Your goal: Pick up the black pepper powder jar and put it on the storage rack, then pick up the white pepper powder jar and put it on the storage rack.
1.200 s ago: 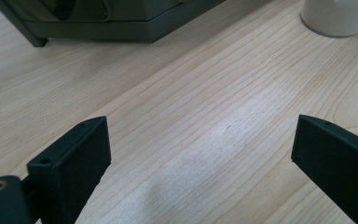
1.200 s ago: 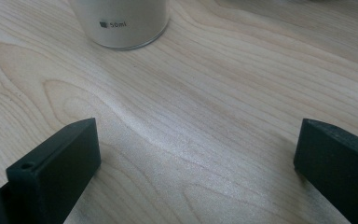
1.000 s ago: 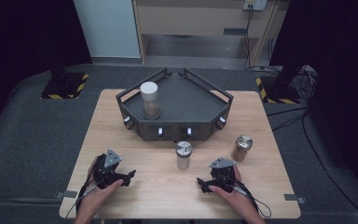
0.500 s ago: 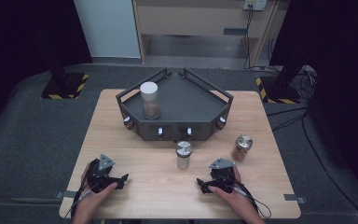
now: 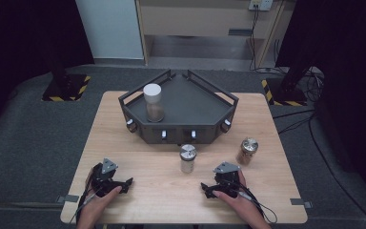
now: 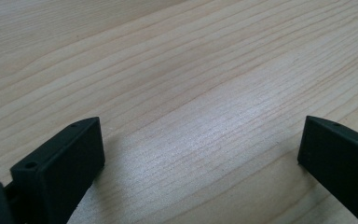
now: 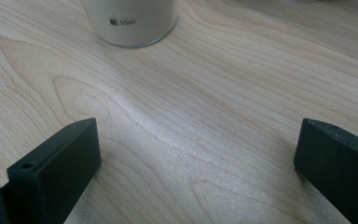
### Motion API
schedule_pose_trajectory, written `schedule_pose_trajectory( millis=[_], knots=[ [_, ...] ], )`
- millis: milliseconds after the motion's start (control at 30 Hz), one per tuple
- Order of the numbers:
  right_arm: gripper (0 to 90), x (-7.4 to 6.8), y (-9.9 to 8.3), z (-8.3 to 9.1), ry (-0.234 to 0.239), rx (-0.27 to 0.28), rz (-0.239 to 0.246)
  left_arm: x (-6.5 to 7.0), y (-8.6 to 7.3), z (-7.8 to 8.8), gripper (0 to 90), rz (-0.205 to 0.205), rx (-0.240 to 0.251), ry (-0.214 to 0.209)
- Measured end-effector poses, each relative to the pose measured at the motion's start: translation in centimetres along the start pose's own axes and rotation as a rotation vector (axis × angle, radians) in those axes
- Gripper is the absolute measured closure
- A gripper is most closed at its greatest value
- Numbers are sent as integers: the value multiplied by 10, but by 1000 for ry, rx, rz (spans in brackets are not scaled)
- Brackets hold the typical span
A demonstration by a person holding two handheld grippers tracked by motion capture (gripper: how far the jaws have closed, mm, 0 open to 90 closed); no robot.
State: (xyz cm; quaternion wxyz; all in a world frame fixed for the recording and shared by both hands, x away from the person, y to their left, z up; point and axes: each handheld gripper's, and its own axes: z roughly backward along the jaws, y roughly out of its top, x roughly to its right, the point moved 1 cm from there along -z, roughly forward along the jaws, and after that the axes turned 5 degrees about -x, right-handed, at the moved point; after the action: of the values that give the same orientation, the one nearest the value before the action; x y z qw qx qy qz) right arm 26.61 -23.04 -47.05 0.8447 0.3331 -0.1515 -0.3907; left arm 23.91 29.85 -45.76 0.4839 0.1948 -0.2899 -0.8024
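My left gripper (image 5: 125,185) rests low over the wooden table (image 5: 162,200) near its front left. Its jaws have just been opening and now stand wide apart in the left gripper view (image 6: 200,140), with bare wood between them. My right gripper (image 5: 206,190) is open at the front right, jaws pointing left. In the right gripper view (image 7: 196,140) nothing lies between its jaws, and the base of a pale jar (image 7: 130,21) marked 50ml stands just ahead. That silver-lidded jar (image 5: 188,158) is upright mid-table.
A dark angular tray (image 5: 190,102) with knobs on its front wall occupies the table's far half and holds a tall white-lidded jar (image 5: 153,102). Another silver-lidded jar with brown contents (image 5: 248,151) stands at the right, beyond my right gripper.
My left gripper has shifted slightly to the left. The right gripper and the jars are where they were.
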Motion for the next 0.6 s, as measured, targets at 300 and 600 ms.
schedule_pose_trajectory(
  millis=[300, 600],
  knots=[
    [6, 0, 0, 0, 0, 0, 0, 2, 0, 0, 0, 5, 2, 7],
    [8, 2, 0, 0, 15, 1, 11, 2, 0, 0, 0, 10, 2, 8]
  ],
)
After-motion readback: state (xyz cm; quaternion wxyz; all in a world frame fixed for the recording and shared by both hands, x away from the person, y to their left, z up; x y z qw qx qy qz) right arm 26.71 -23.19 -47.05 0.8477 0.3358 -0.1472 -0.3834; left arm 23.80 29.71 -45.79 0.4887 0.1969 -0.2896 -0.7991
